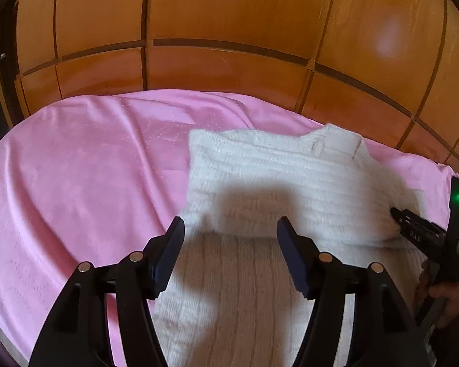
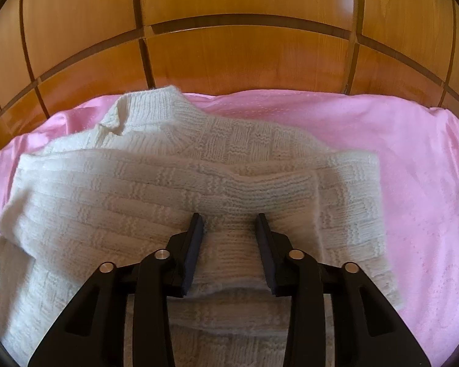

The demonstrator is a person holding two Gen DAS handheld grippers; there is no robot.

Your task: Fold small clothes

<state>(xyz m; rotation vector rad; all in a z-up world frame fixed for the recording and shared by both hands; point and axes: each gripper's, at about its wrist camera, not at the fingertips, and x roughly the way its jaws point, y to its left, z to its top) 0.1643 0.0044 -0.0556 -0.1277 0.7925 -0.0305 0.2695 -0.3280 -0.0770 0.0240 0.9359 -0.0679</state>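
Tongs (image 2: 230,220) — seemingly over sweater (image 2: 122,183)

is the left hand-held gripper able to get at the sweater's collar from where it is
Probably yes. The left hand-held gripper is open over the white knit sweater, and the collar lies ahead at the far edge with only flat knit between. The right hand-held gripper sits off to the side.

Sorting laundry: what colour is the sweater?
Cream-white sweater, textured block knit; clearest in the right wrist view.

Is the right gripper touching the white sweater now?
Cannot tell. In the right wrist view the right gripper is open over the white sweater, but neither view plainly shows contact or a gap.
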